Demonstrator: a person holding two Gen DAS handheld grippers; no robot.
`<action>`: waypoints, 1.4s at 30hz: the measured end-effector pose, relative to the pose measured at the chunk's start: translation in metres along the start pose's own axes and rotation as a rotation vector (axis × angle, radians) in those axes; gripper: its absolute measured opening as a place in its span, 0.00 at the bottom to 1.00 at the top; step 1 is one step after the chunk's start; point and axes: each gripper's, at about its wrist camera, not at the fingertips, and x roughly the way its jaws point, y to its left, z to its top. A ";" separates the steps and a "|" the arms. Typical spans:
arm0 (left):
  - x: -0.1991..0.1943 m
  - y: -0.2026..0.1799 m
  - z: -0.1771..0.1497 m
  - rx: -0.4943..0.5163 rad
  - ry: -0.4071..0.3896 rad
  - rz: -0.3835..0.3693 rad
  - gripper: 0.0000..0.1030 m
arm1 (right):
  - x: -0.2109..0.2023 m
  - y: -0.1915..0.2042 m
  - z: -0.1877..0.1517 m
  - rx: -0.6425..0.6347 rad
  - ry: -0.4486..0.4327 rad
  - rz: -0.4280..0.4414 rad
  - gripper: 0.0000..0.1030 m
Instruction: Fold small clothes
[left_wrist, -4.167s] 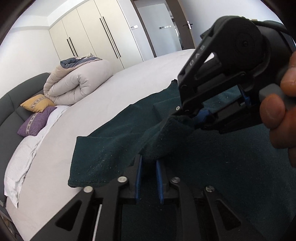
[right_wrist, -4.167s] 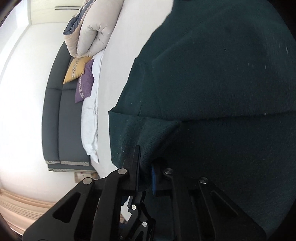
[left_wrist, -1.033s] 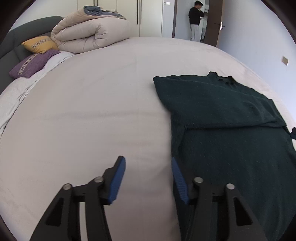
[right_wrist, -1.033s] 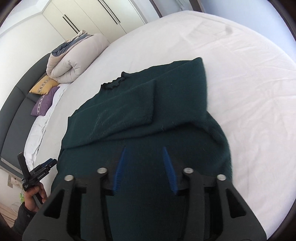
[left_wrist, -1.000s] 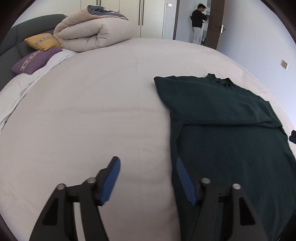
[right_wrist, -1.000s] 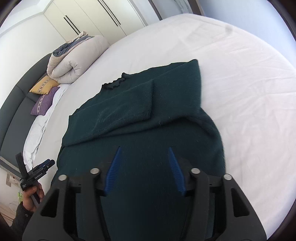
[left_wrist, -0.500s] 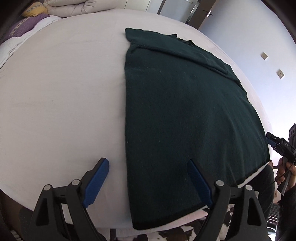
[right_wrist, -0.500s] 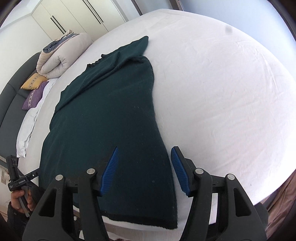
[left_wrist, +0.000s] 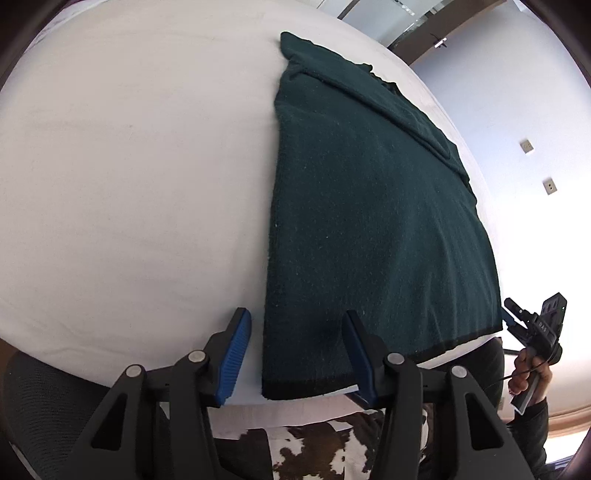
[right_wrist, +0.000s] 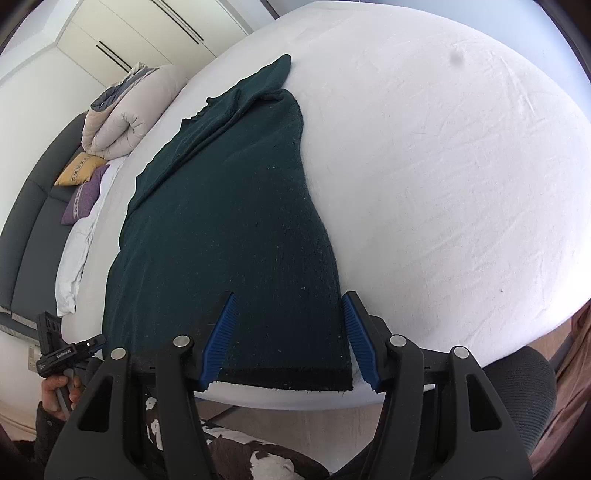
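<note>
**Both jaws wide apart at the sweater's hem**

The jaws of the left gripper (left_wrist: 297, 354) stand wide apart and hold nothing. They straddle the near left corner of the dark green sweater (left_wrist: 369, 206), one blue pad over the white sheet and the other over the knit.

The right gripper (right_wrist: 288, 339) is just as open and empty. It brackets the near right corner, with its right pad beside the sweater's side edge.

The sweater lies flat on the bed (left_wrist: 129, 166), body stretched lengthwise. Its black-banded hem runs along the bed's near edge, and its neckline points toward the far side. The sleeves are folded in across the upper body.

Bare sheet spreads broadly on both sides of the garment, wrinkled on the right. A rolled duvet (right_wrist: 125, 114) and two cushions (right_wrist: 83, 181) sit well apart from it by the headboard. A cowhide rug (left_wrist: 314, 450) shows on the floor below the near edge.
</note>
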 end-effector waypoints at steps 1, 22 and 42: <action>0.001 -0.002 0.000 0.011 0.006 0.005 0.50 | 0.001 -0.001 0.002 0.007 0.005 0.007 0.55; -0.004 0.000 -0.006 -0.014 0.033 -0.045 0.05 | 0.004 -0.017 0.006 0.069 0.148 -0.009 0.30; -0.069 -0.002 0.040 -0.196 -0.199 -0.471 0.05 | -0.027 0.018 0.066 0.141 0.012 0.327 0.07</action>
